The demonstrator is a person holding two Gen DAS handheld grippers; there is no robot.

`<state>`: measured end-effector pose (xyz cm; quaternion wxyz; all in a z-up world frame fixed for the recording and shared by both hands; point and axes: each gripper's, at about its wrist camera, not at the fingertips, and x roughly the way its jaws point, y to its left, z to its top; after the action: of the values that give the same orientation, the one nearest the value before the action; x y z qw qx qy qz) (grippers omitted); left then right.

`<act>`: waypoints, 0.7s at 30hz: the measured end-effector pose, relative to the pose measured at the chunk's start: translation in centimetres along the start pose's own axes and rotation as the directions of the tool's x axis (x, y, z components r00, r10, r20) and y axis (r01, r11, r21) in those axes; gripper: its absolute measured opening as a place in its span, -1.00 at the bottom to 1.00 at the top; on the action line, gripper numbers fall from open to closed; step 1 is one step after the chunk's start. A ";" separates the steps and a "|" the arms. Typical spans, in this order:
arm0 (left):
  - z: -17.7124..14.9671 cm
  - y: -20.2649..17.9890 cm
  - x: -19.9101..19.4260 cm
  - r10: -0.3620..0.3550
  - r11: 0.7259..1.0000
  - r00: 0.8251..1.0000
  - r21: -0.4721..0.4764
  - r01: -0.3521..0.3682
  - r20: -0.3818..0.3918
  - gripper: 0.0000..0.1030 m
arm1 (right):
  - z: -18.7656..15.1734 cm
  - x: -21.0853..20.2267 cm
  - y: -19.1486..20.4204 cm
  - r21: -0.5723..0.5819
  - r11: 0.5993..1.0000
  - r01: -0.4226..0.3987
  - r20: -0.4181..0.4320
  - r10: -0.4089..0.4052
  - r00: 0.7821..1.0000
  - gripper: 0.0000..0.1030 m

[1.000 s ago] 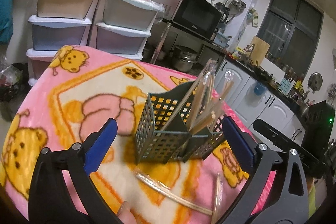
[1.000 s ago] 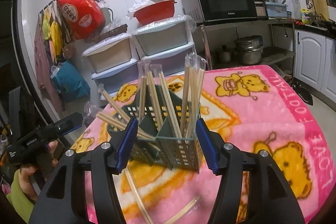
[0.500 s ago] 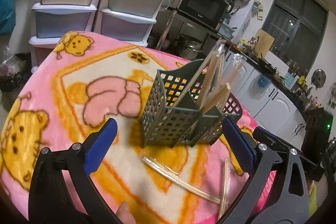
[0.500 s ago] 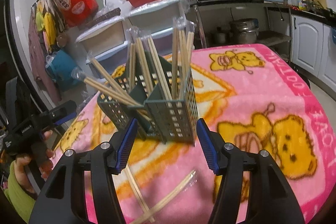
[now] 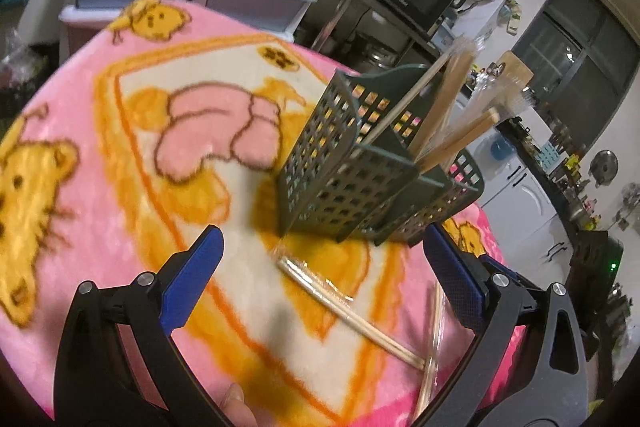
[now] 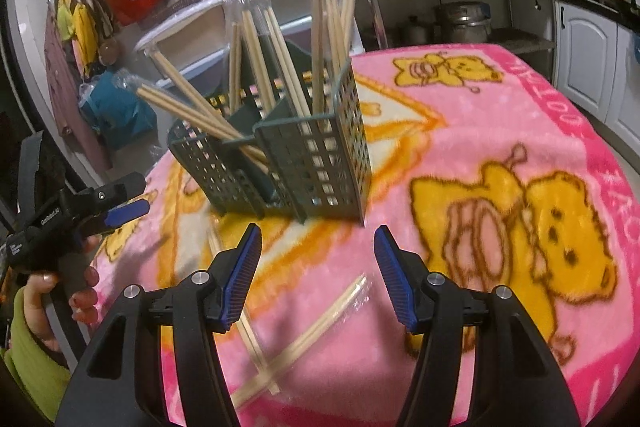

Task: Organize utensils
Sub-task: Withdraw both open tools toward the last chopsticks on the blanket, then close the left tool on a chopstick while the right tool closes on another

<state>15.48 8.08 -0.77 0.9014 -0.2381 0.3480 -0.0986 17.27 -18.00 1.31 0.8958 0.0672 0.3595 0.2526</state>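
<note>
Blanket: pink plush with yellow bear prints, covering the whole table top; everything else sits on it.
Caddy: dark green perforated utensil holder with several compartments, standing upright near the middle of the blanket, just ahead of both grippers.
Standing chopsticks: wrapped wooden pairs poking out of the caddy's compartments, some near upright, two pairs leaning steeply out to the side.
Left gripper: blue-padded jaws spread wide, nothing between them; it hovers over the blanket with the caddy just beyond its tips. From the right wrist camera it shows at the far left edge, held in a hand with a green sleeve.
Right gripper: jaws apart and empty, pointed at the caddy's near corner, above the loose pairs.
Loose chopsticks: two wrapped pairs lying flat on the blanket in front of the caddy, crossing each other at one end.
</note>
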 end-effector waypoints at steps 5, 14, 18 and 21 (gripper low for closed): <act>-0.6 0.7 1.3 -0.007 1.000 0.999 -0.022 0.006 -0.049 0.68 | -1.0 1.0 -0.4 0.013 1.000 -0.002 -0.055 0.002 0.998 0.09; -1.3 1.5 3.8 -0.011 0.999 0.991 -0.041 0.005 -0.131 0.18 | -2.1 3.2 -1.2 0.053 0.999 0.013 -0.150 -0.005 0.989 0.09; -1.5 1.8 4.8 -0.006 0.998 0.987 -0.057 -0.003 -0.161 0.16 | -2.2 4.0 -1.6 0.078 0.997 0.025 -0.182 -0.010 0.983 0.09; -1.5 1.8 5.3 0.007 0.999 0.986 -0.048 -0.016 -0.168 0.12 | -2.2 4.5 -2.0 0.109 0.994 0.028 -0.197 -0.006 0.980 0.09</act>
<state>18.42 7.30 -5.66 0.8632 -0.2492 0.4265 -0.1045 19.33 -17.64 -3.69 0.8529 0.0888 0.4603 0.2298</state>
